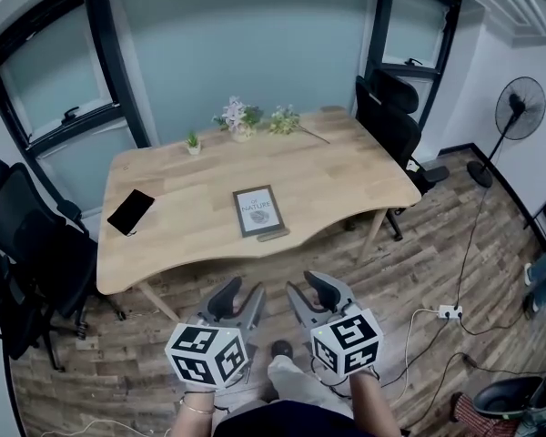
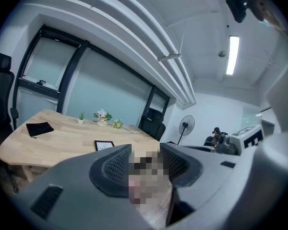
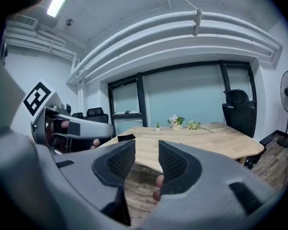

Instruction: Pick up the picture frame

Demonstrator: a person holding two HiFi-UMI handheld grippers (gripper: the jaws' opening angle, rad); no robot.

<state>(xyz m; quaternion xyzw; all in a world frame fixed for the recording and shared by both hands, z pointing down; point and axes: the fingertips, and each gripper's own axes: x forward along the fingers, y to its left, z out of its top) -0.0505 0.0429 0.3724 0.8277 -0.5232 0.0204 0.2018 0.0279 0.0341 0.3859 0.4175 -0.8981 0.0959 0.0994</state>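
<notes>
One table (image 1: 346, 189) carries one frame (image 1: 257, 210), one black pouch (image 1: 131, 211), one potted plant (image 1: 193, 142), one flower vase (image 1: 239, 119) and one loose sprig (image 1: 287, 121). Three chairs (image 1: 396, 121) and one fan (image 1: 519, 109) stand around it. There are two grippers: left gripper (image 1: 244, 289), right gripper (image 1: 308, 287).

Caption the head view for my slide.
Left tool and right tool, both open, held short of the table where the picture frame lies flat.

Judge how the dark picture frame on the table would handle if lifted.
The dark rectangular picture frame looks thin, so probably light and stiff. It lies flat on the light wooden table, so getting under an edge looks hard; its front may be fragile glass.
</notes>
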